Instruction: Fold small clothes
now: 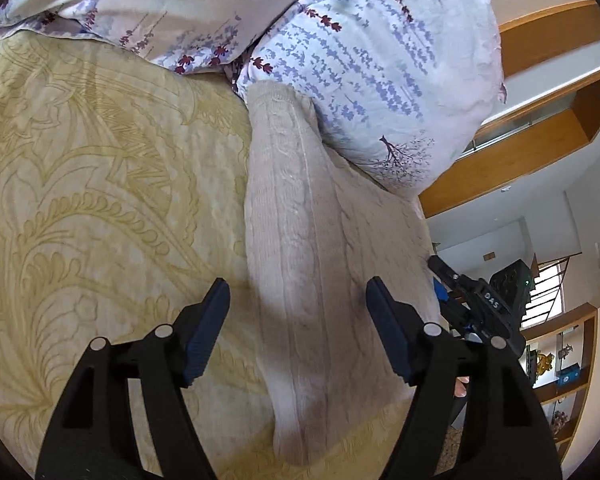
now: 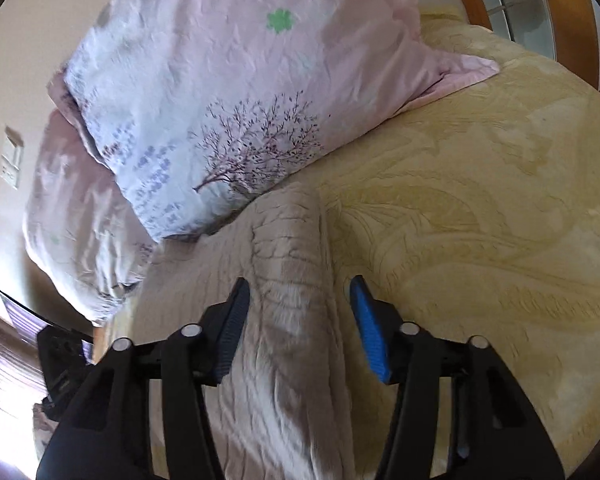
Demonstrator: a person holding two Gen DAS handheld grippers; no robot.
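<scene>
Both grippers have their fingers wide apart and hold nothing: the left gripper [image 1: 298, 292] and the right gripper [image 2: 300, 290] each sit over a long fold of the beige knit sweater [image 1: 300, 240]. The sweater lies on the yellow bedspread [image 1: 100, 160], its far end touching the flowery pillow [image 1: 380, 60] near the top of the frame. I think a fold is about to start, so next each gripper should close on the sweater's edge.
</scene>
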